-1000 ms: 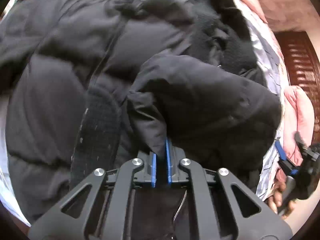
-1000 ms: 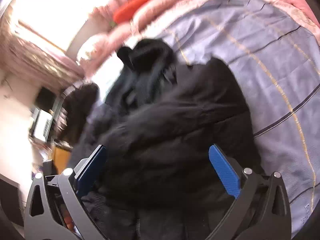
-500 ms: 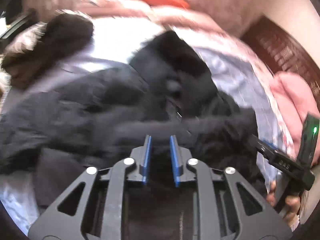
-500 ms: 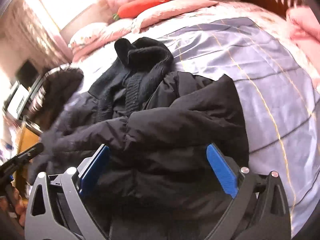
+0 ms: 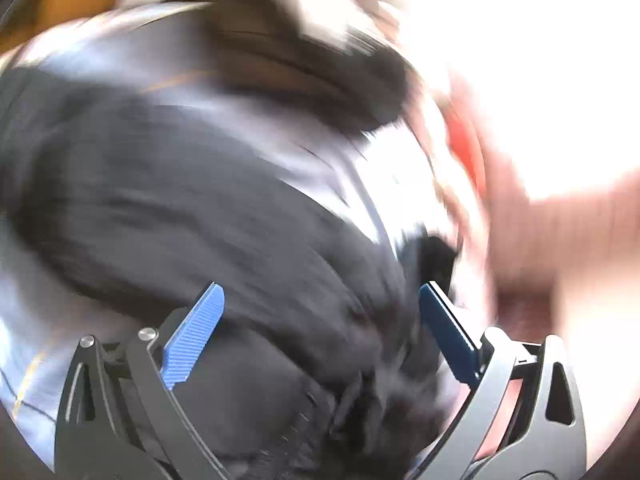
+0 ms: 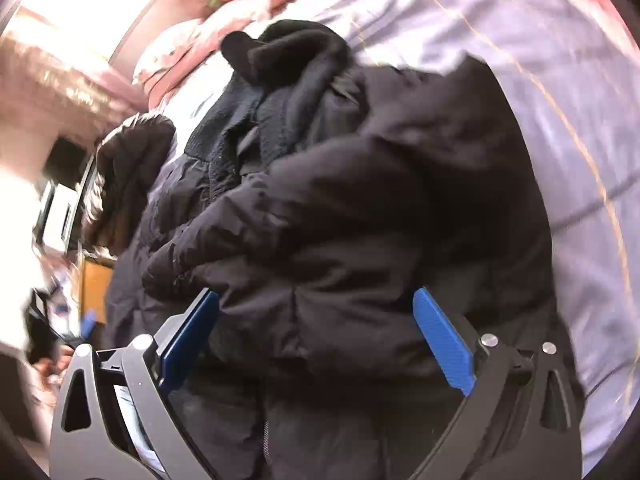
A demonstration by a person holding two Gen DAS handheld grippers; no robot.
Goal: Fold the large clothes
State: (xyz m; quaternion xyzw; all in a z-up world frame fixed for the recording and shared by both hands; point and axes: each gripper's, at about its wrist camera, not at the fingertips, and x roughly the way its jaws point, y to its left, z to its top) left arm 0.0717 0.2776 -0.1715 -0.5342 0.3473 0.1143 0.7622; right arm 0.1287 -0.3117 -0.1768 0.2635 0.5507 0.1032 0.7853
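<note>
Bedspread (image 6: pixel 552 92), one black coat (image 6: pixel 380 216), two open claws

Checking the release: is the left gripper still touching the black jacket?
Cannot tell. The left wrist view shows the left gripper wide open over the black jacket, but blur hides any gap.

Strong daylight floods both views. In the left wrist view the upper right corner is blown out to pure white, and heavy motion blur smears the black jacket (image 5: pixel 208 216) and the striped bedsheet (image 5: pixel 384 184) into streaks; only the gripper's blue pads (image 5: pixel 192 340) stay sharp. The right wrist view is clearer: the jacket's (image 6: pixel 360 220) folds are readable, though glare whitens the upper left and the left edge is smeared. Fisheye distortion bends the bed's lines, and dark vignetting rings the corners.
</note>
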